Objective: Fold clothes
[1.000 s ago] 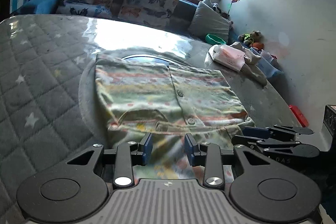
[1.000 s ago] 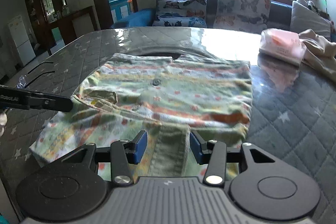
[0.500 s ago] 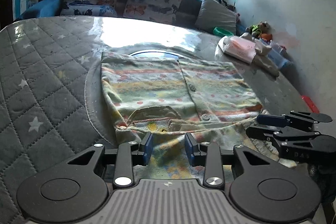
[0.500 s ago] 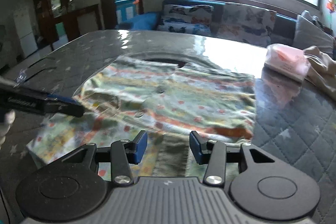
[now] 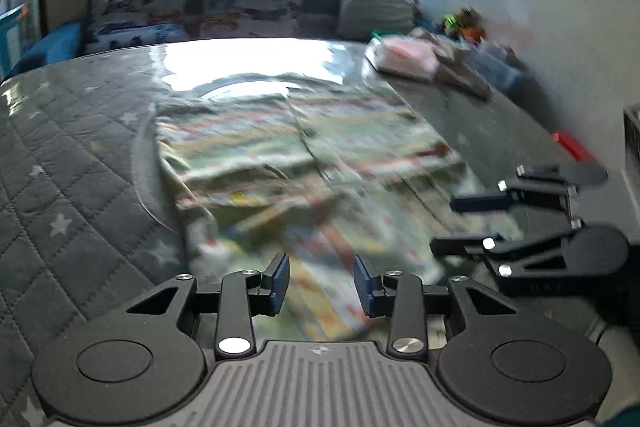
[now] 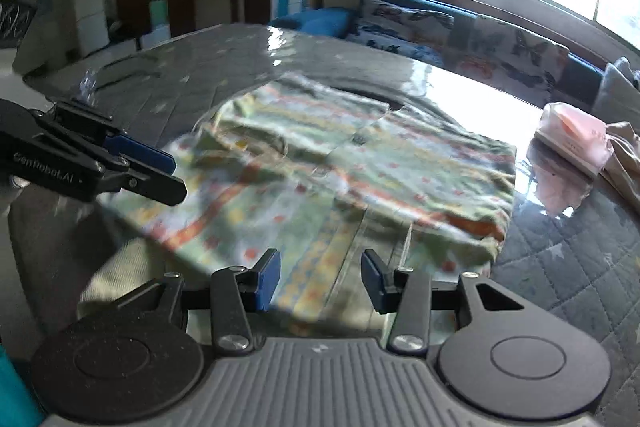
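The patterned shirt (image 5: 304, 163) lies spread on the quilted surface (image 5: 72, 155), its near part already doubled over. My left fingers (image 5: 280, 279) and right fingers (image 6: 268, 275) stand apart, gripping nothing. It looks light, soft and floppy; I'd pinch both corners of the near hem.

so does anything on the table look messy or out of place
Mostly the patterned shirt: its folded upper part lies fairly flat, but the near end trails unfolded and rumpled toward the table edge, between the open left gripper and right gripper. Far right, a beige garment lies crumpled beside a pink packet. Nothing looks spilled or damaged.
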### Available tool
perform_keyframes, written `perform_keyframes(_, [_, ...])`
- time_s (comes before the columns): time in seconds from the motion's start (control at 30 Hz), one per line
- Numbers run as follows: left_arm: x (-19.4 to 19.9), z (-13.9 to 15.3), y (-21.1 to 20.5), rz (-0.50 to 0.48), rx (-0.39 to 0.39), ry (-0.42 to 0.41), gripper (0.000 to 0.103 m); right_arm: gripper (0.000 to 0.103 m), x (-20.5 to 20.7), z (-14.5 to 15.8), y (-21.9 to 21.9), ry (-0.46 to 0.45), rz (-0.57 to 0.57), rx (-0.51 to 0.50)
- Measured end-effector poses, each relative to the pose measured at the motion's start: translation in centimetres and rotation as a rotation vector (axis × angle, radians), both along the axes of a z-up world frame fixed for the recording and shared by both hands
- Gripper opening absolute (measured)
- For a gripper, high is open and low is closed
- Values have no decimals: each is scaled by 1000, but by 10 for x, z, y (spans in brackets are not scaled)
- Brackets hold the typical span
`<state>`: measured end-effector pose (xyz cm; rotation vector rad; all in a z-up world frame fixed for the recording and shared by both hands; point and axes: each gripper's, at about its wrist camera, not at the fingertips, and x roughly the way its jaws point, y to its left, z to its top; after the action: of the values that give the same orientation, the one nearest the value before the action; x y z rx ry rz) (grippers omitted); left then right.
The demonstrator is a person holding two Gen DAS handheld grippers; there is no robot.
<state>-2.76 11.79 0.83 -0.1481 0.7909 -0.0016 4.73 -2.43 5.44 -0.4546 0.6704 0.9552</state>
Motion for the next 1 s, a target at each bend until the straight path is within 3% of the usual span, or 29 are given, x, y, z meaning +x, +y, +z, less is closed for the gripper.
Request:
perform_keyframes(0.17, [-4, -9, -8, -8, 50, 27, 40, 45, -7, -2, -11, -12, -2, -8])
perform_keyframes(0.3, [-13, 6, -8, 8, 26, 15, 47, 46, -10, -3, -16, -8, -7, -22])
perform_keyframes(0.5, [-26, 21, -13, 12, -73, 89, 51, 46, -16, 8, -28, -32, 7, -15])
perform_keyframes(0.67, [-27, 13, -14, 38, -190, 189, 56, 53, -24, 18, -47, -83, 24, -54])
perform_keyframes(0.93, [-26, 5, -27, 9, -256, 239, 53, 62, -52, 12, -64, -155, 149, -141])
perform_keyframes(1.0, [-25, 6, -27, 2, -264, 244, 41, 64, -59, 8, -65, -173, 184, -155])
